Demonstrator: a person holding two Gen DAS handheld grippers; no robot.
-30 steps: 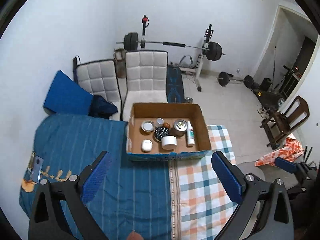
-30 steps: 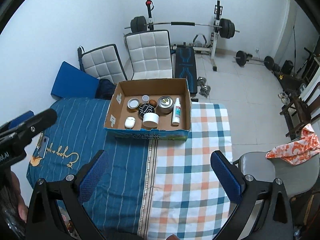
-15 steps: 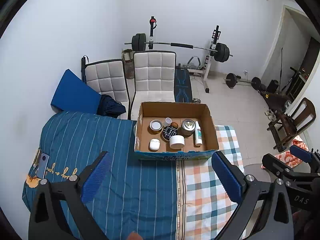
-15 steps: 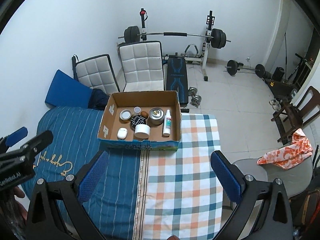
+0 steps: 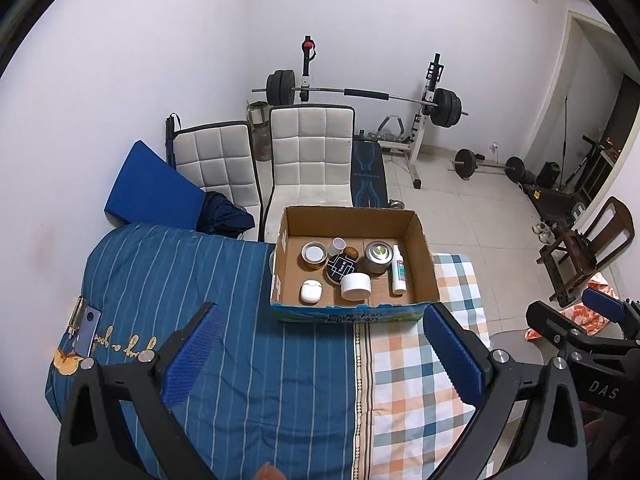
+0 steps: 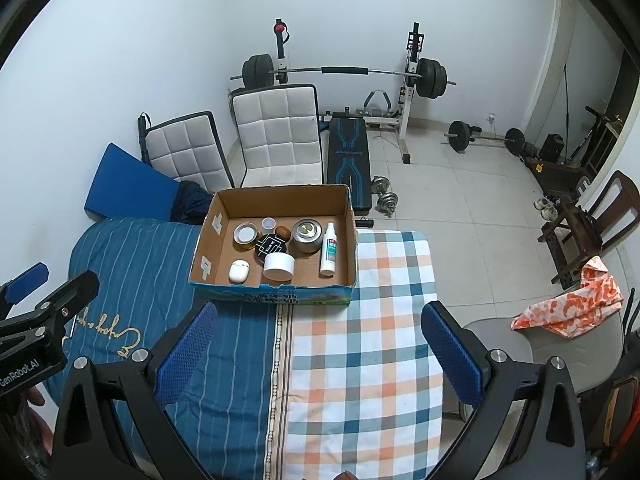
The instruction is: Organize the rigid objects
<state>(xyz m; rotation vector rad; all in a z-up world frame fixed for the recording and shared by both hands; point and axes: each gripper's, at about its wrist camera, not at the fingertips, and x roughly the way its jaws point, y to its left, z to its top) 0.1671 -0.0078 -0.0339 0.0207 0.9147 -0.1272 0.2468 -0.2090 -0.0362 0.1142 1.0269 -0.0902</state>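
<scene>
An open cardboard box [image 5: 424,258] [image 6: 206,236] stands on the cloth-covered table. In it are a white spray bottle [image 5: 398,269] [image 6: 329,254], a white round jar [image 5: 355,286] [image 6: 279,267], a metal tin [image 5: 378,256] [image 6: 307,235], a black tin [image 5: 341,269], a white earbud case [image 5: 311,291] [image 6: 239,271], a lidded jar [image 5: 314,254] and a small cup [image 5: 338,245]. My left gripper [image 5: 320,354] and right gripper [image 6: 316,350] are both open and empty, held high and short of the box.
The table carries a blue striped cloth [image 5: 168,280] and a checked cloth [image 6: 380,320]. A phone [image 5: 86,330] lies at its left edge. Two white chairs [image 5: 312,152], a weight bench [image 6: 348,152], a grey seat with orange cloth [image 6: 568,308] surround it.
Both grippers have pulled back and risen, so the box looks smaller and farther away. Both stay open and empty.
</scene>
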